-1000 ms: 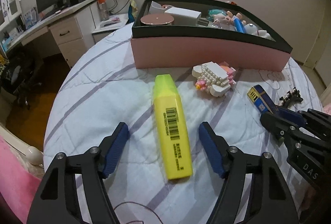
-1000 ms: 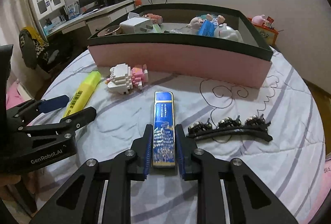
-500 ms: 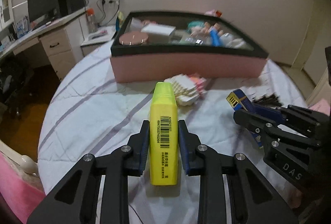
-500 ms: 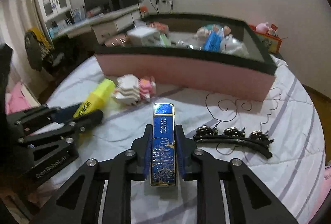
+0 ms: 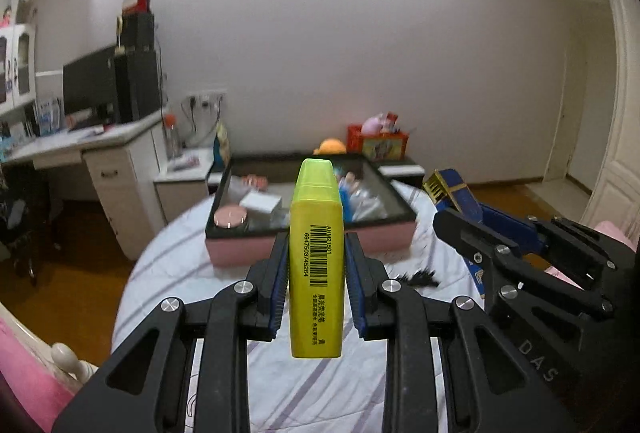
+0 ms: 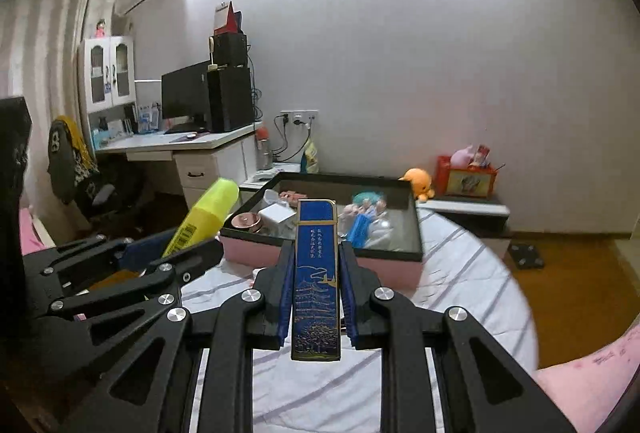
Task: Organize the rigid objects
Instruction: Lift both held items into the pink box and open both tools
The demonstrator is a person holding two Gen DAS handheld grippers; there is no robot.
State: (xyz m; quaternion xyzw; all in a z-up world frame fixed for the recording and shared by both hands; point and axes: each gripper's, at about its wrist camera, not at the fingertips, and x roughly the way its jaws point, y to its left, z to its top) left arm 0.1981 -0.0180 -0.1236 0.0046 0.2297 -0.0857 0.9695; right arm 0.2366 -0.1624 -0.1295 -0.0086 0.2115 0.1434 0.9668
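My left gripper [image 5: 316, 253] is shut on a yellow highlighter [image 5: 316, 265] and holds it high above the bed, tip forward. My right gripper [image 6: 316, 265] is shut on a blue rectangular case [image 6: 316, 281] with gold drawings, also raised. Each gripper shows in the other's view: the right one with the blue case [image 5: 456, 193] at the right, the left one with the highlighter [image 6: 204, 217] at the left. The pink box with a black rim [image 5: 312, 249] stands ahead and below, holding several small items; it also shows in the right wrist view [image 6: 400, 265].
A black hair clip [image 5: 418, 277] lies on the striped white bedspread [image 5: 168, 273] in front of the box. A desk [image 5: 100, 153] with monitor stands far left. A low cabinet [image 6: 468, 211] with toys stands behind the bed.
Both grippers have lifted their objects well up from the bedspread and tilted level. One second ago the left gripper was open around the highlighter; it has since shut on it.
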